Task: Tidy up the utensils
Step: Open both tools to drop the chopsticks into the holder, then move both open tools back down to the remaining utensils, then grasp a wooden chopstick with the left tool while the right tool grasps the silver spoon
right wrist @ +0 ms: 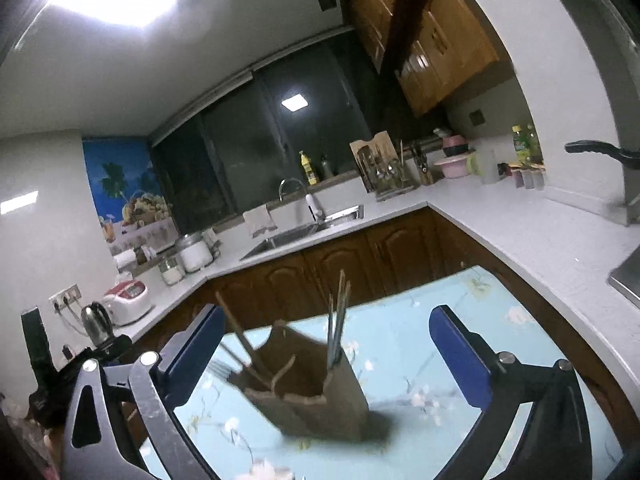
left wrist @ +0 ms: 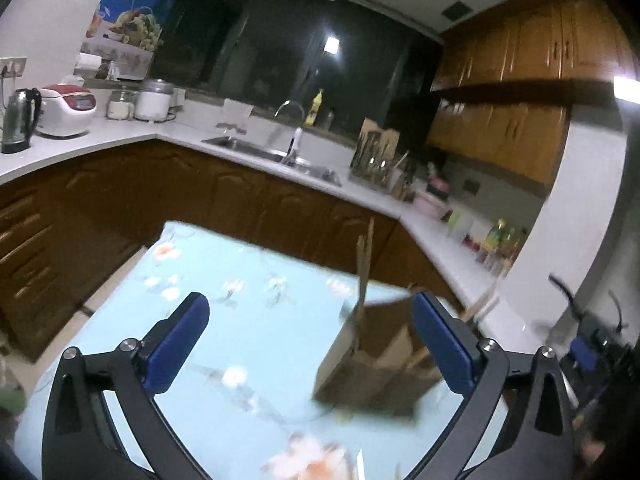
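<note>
A brown cardboard holder (right wrist: pixel 316 392) stands on the table with the light blue flowered cloth (right wrist: pixel 420 340). Chopsticks (right wrist: pixel 338 320) and a fork (right wrist: pixel 224 366) stick out of its compartments. My right gripper (right wrist: pixel 328 344) is open and drawn back from the holder, which shows between its blue pads without touching them. In the left wrist view the same holder (left wrist: pixel 372 368) sits low and right, with sticks (left wrist: pixel 365 272) rising from it. My left gripper (left wrist: pixel 312 336) is open, and its right pad (left wrist: pixel 440 344) overlaps the holder's edge in the picture; contact is unclear.
Dark wood cabinets (right wrist: pixel 360 256) under a white counter (right wrist: pixel 520 232) wrap around the table. On the counter are a sink with tap (right wrist: pixel 304 224), a utensil rack (right wrist: pixel 384 172), jars, a rice cooker (left wrist: pixel 66 110) and a kettle (left wrist: pixel 20 120). Both pictures are motion-blurred.
</note>
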The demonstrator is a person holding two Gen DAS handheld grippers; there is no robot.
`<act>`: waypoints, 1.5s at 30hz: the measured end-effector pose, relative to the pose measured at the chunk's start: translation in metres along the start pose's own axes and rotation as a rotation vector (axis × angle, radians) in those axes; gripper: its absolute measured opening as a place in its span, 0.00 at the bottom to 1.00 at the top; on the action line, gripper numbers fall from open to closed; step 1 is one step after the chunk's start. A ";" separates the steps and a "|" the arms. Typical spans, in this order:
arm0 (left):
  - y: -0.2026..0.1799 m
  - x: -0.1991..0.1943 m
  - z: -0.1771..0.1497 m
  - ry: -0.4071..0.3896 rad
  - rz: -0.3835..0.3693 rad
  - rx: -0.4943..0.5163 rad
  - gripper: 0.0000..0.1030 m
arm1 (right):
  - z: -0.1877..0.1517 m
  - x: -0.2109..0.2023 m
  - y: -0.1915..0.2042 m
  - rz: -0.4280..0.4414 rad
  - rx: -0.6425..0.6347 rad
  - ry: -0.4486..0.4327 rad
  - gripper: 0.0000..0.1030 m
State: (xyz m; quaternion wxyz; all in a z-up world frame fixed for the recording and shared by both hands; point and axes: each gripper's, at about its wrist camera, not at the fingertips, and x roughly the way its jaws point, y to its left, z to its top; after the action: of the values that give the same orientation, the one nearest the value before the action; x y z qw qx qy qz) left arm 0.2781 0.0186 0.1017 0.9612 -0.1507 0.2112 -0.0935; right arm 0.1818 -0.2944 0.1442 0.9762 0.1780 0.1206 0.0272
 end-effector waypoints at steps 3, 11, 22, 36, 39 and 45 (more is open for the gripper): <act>0.008 -0.015 -0.025 0.048 -0.004 0.006 1.00 | -0.017 -0.017 -0.002 -0.009 -0.007 0.037 1.00; 0.016 -0.040 -0.082 0.197 0.014 0.003 1.00 | -0.069 -0.049 -0.011 -0.049 0.010 0.171 1.00; 0.021 -0.043 -0.142 0.346 0.024 -0.017 1.00 | -0.131 -0.068 -0.025 -0.115 0.034 0.304 1.00; -0.002 -0.012 -0.149 0.460 -0.030 0.044 0.92 | -0.151 -0.037 -0.031 -0.139 0.028 0.447 0.99; -0.011 0.002 -0.151 0.494 -0.033 0.073 0.83 | -0.156 -0.027 -0.033 -0.139 0.013 0.481 0.99; -0.030 0.033 -0.156 0.566 -0.065 0.115 0.66 | -0.164 -0.003 -0.039 -0.143 0.005 0.545 0.92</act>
State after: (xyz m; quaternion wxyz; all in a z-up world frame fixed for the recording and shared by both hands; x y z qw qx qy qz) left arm 0.2366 -0.0561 -0.0358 0.8675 -0.0707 0.4605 -0.1742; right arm 0.1389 -0.2751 -0.0175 0.9069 0.1576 0.3908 0.0049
